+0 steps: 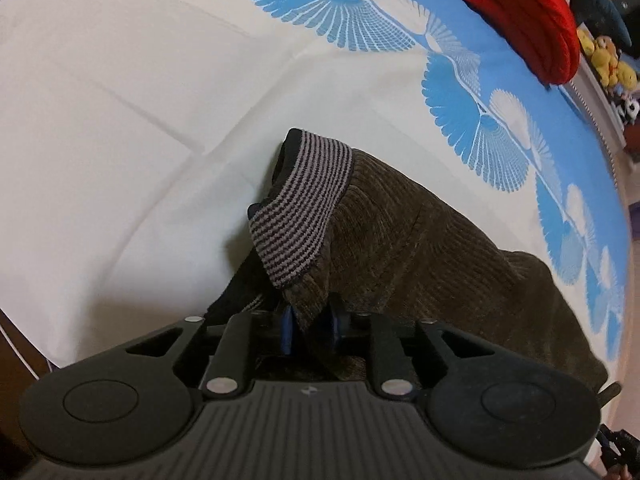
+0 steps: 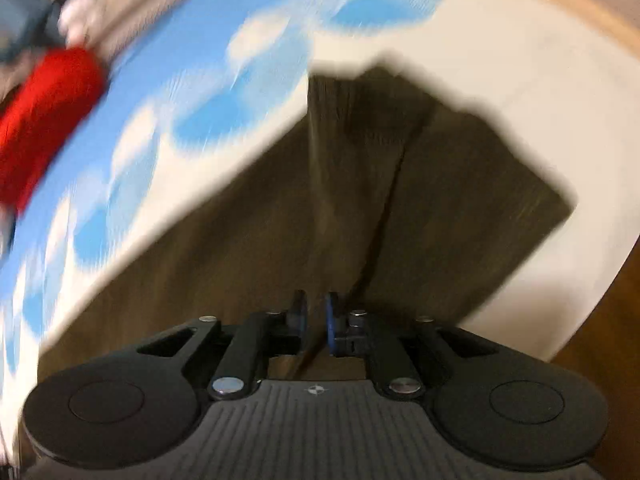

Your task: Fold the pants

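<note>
Nearest in the left wrist view: left gripper (image 1: 310, 326), bottom centre of the frame, blue pads closed on a fold of brown corduroy pants (image 1: 400, 232). Fabric pinched between the pads and draped away toward centre and right. Striped grey-and-black ribbed band (image 1: 304, 204) folded over at centre, just above the pads. Beneath, cream bedsheet (image 1: 120, 140) across the left, with a blue fan-patterned border (image 1: 480, 120) curving down the right. Red knitted cloth (image 1: 520, 12) at upper right, resting on the blue border. Yellow plush toys (image 1: 608, 60) at the far right edge, beyond the bed.

Right wrist view heavily blurred. Right gripper (image 2: 316, 322) at bottom centre, narrow gap between the pads; a seam edge of the pants (image 2: 360, 200) runs into that gap, but cannot tell whether truly clamped. Pants spread flat from bottom centre up to mid frame. Red cloth smeared at the left edge.
</note>
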{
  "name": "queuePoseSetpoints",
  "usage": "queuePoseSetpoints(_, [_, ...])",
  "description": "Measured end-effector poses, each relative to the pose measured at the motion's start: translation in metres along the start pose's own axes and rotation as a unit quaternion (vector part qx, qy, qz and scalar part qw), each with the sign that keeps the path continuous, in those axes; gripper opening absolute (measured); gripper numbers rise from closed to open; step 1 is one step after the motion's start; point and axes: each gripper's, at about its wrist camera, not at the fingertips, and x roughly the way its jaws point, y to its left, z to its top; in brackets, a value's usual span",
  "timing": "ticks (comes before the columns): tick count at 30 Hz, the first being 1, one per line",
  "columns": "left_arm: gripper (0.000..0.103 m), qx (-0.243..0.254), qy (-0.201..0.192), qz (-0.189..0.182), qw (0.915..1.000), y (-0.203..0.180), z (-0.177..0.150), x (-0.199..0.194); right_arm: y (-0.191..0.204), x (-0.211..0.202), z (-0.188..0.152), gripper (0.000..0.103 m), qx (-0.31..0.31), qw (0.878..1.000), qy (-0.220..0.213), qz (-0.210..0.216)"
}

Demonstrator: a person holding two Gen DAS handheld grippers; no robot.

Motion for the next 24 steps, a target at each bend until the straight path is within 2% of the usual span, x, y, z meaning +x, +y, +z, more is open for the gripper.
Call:
queuePoseSetpoints(1, [0.029, -0.005, -0.001, 0.003, 1.0000, 0.000, -0.001, 0.000, -0.008, -0.002, 0.010, 0.025, 0.022, 1.000, -0.021, -0.004])
queuePoseSetpoints(2, [0.033, -0.006, -0.003, 0.006, 1.0000, 0.000, 0.000, 0.000, -0.018, -0.002, 0.020, 0.028, 0.047, 0.998, -0.038, -0.005])
queuePoseSetpoints(3, [0.035, -0.006, -0.005, 0.006, 0.9999, -0.001, 0.001, 0.000, -0.024, 0.002, 0.028, 0.033, 0.065, 0.997, -0.045, -0.007])
queuePoseSetpoints(5, [0.047, -0.006, -0.009, 0.003, 0.9999, 0.000, 0.003, 0.000, -0.035, 0.015, 0.042, 0.042, 0.085, 0.995, -0.048, 0.000])
queuePoseSetpoints(6, [0.049, -0.005, -0.010, 0.001, 0.9999, -0.001, 0.003, 0.001, -0.037, 0.023, 0.046, 0.049, 0.089, 0.995, -0.044, 0.002])
queuePoseSetpoints(9, [0.050, 0.003, -0.008, 0.007, 0.9999, -0.001, 0.006, 0.004, -0.044, 0.044, 0.056, 0.051, 0.133, 0.991, -0.029, 0.004])
queuePoseSetpoints(11, [0.051, 0.003, -0.009, 0.011, 0.9999, -0.002, 0.009, 0.006, -0.045, 0.046, 0.057, 0.051, 0.159, 0.987, -0.034, 0.006])
queuePoseSetpoints(15, [0.051, -0.002, -0.010, 0.017, 0.9998, -0.002, 0.014, 0.008, -0.043, 0.039, 0.058, 0.057, 0.165, 0.984, -0.065, -0.008])
queuePoseSetpoints(17, [0.050, 0.006, -0.007, 0.025, 0.9996, -0.005, 0.014, 0.011, -0.044, 0.047, 0.062, 0.057, 0.146, 0.987, -0.061, -0.043])
queuePoseSetpoints(18, [0.050, 0.012, -0.005, 0.031, 0.9994, -0.007, 0.013, 0.012, -0.047, 0.050, 0.062, 0.057, 0.141, 0.986, -0.055, -0.064])
queuePoseSetpoints(20, [0.041, 0.030, -0.004, 0.046, 0.9985, -0.012, 0.012, 0.013, -0.057, 0.057, 0.059, 0.053, 0.147, 0.984, -0.035, -0.092])
queuePoseSetpoints(21, [0.039, 0.040, -0.004, 0.055, 0.9977, -0.015, 0.011, 0.014, -0.060, 0.059, 0.057, 0.044, 0.153, 0.982, -0.025, -0.104])
queuePoseSetpoints(22, [0.034, 0.045, -0.006, 0.059, 0.9972, -0.016, 0.011, 0.014, -0.064, 0.058, 0.055, 0.028, 0.161, 0.981, -0.020, -0.108])
queuePoseSetpoints(23, [0.025, 0.046, -0.009, 0.061, 0.9970, -0.017, 0.010, 0.012, -0.068, 0.056, 0.052, 0.019, 0.169, 0.980, -0.022, -0.106])
queuePoseSetpoints(24, [0.023, 0.048, -0.018, 0.058, 0.9970, -0.018, 0.010, 0.009, -0.073, 0.049, 0.049, 0.008, 0.174, 0.979, -0.031, -0.102])
